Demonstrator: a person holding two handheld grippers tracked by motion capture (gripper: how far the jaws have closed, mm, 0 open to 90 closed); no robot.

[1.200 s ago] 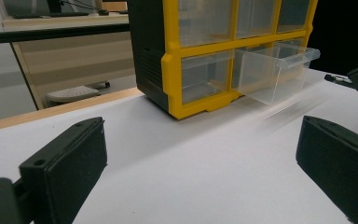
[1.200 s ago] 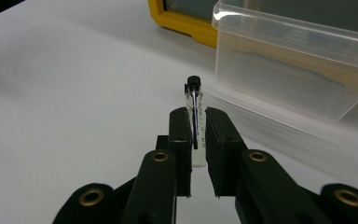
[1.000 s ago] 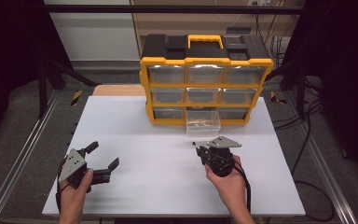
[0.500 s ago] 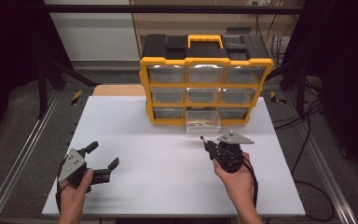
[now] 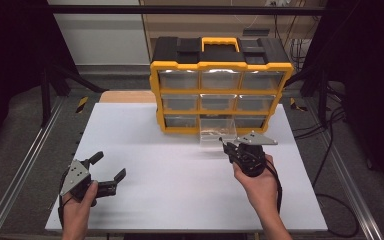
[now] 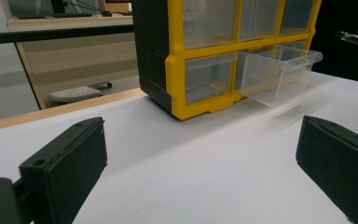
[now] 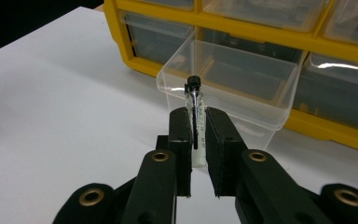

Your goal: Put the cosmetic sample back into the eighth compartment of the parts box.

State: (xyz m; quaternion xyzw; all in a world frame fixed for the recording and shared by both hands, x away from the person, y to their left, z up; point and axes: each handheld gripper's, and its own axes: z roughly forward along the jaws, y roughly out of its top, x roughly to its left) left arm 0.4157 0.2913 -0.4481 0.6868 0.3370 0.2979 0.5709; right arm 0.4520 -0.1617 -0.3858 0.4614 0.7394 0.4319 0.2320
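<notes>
While the left gripper (image 5: 111, 171) sits near the table's (image 5: 170, 170) front left corner with its jaws spread wide and nothing between them, the right gripper (image 7: 197, 125) has a small glass vial (image 7: 194, 105) pinched between its pads. The vial stands upright in the grip, black cap on top, poking just above the jaw tips. Right ahead of it is the open drawer (image 7: 233, 88), a clear one pulled out from the bottom row, middle column, of the yellow organizer (image 5: 220, 85). In the right gripper view the vial's cap sits in front of the drawer's near wall, not yet inside. From the high view, the right gripper (image 5: 228, 148) hangs just at the drawer's (image 5: 217, 134) front edge, hand coming in from the lower right. In the left gripper view, the drawer (image 6: 279, 70) juts out from the organizer's front, and the other drawers sit closed. The organizer stands at the back of the white table, black top and yellow handle up.
</notes>
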